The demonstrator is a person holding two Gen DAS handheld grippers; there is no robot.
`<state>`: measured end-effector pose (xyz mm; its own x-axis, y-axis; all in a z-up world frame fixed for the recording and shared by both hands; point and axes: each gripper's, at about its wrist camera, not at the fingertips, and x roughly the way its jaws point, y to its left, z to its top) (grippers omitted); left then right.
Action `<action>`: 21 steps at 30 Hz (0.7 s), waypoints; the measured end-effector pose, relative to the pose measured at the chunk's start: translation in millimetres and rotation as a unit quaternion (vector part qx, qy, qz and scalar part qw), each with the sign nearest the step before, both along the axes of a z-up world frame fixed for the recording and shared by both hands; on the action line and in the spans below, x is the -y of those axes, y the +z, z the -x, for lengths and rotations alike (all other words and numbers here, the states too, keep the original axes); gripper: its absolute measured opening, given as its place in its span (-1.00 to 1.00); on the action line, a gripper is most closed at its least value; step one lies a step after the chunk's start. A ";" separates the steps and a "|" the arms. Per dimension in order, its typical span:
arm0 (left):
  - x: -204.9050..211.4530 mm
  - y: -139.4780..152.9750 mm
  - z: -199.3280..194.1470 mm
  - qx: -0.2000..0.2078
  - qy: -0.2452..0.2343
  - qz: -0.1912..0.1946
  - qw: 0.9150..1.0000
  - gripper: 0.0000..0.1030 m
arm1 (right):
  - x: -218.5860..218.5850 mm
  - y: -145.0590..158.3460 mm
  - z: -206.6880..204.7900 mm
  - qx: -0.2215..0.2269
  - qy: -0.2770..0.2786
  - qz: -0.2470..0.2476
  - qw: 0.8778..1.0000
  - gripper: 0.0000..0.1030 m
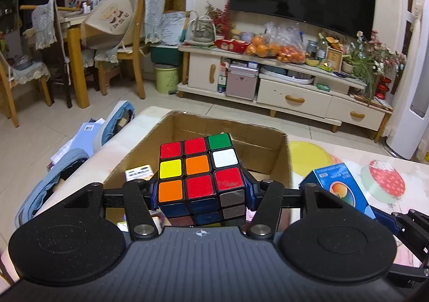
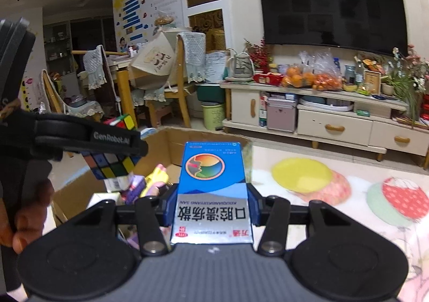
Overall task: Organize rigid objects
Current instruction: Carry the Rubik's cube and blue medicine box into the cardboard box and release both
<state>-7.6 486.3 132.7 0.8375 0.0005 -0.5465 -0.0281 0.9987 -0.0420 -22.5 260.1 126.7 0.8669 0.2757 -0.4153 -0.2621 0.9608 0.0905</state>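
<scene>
The left gripper is clamped on a cube, its blue pads tight against the cube's two sides; the cube sits at frame centre in the left view, held over the near half of an open carton. In the right view the right gripper grips a blue box by its long edges, the box lying flat and pointing toward the carton's far right corner.

The carton's rim is ragged cardboard. Its far wall runs across mid-frame, and its right wall stands just beside the patterned table top, which stretches bare to the right edge. Left of the carton the table edge drops to a tiled floor.

Inside the carton, a small white pack shows at its left wall, and pink and yellow items lie in a heap, too jumbled to name. The carton's near wall is hidden behind both grippers. The cube's underside is in shadow. At the left of the right view a hand holding the left gripper's handle is cut by the frame edge.
</scene>
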 end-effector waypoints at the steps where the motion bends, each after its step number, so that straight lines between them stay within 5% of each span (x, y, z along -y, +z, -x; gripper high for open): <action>1: 0.1 -0.3 0.2 -0.002 0.004 0.002 1.000 0.32 | -3.8 0.0 -3.3 0.000 0.003 0.002 1.000 -0.03; 21: -2.1 0.6 -3.8 -0.039 0.046 0.017 0.998 0.32 | -37.7 -13.3 -48.1 -0.007 0.035 0.012 0.999 -0.03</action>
<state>-3.7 488.3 133.2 0.7895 0.0569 -0.6111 -0.1247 0.9898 -0.0689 25.6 297.8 113.3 0.8396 0.3254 -0.4350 -0.3282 0.9419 0.0710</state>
